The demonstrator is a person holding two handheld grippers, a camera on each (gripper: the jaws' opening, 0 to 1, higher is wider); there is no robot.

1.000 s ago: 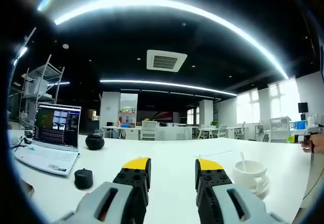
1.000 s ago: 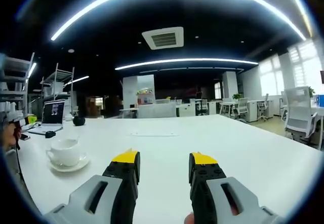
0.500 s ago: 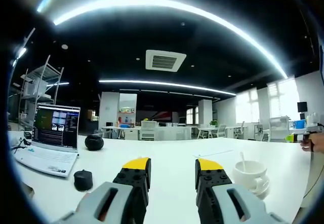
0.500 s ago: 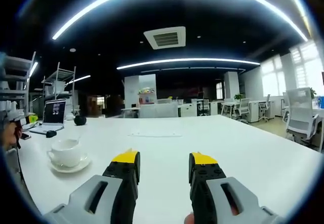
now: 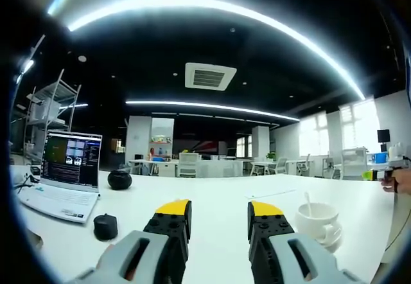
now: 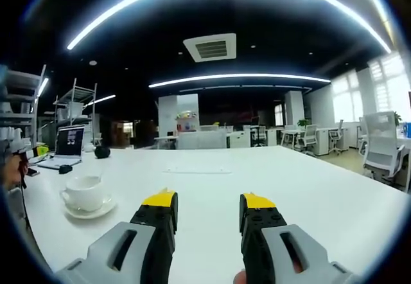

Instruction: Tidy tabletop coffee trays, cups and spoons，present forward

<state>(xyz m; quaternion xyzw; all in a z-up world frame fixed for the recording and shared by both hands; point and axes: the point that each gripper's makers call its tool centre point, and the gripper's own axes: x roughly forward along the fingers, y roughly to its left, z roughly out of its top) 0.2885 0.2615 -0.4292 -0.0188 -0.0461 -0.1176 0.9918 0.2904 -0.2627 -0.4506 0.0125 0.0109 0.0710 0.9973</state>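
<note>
A white coffee cup (image 5: 316,219) with a spoon (image 5: 308,204) standing in it sits on the white table (image 5: 218,197), just right of my left gripper (image 5: 219,209), which is open and holds nothing. In the right gripper view the same white cup (image 6: 83,192) rests on a white saucer (image 6: 87,210) to the left of my right gripper (image 6: 209,200). That gripper is open too, its yellow-tipped jaws apart over bare tabletop (image 6: 308,194).
An open laptop (image 5: 64,175), a black mouse (image 5: 106,226) and a round black object (image 5: 120,180) lie at the table's left. A hand (image 5: 399,180) shows at the far right edge. Office desks and chairs (image 6: 379,149) stand beyond.
</note>
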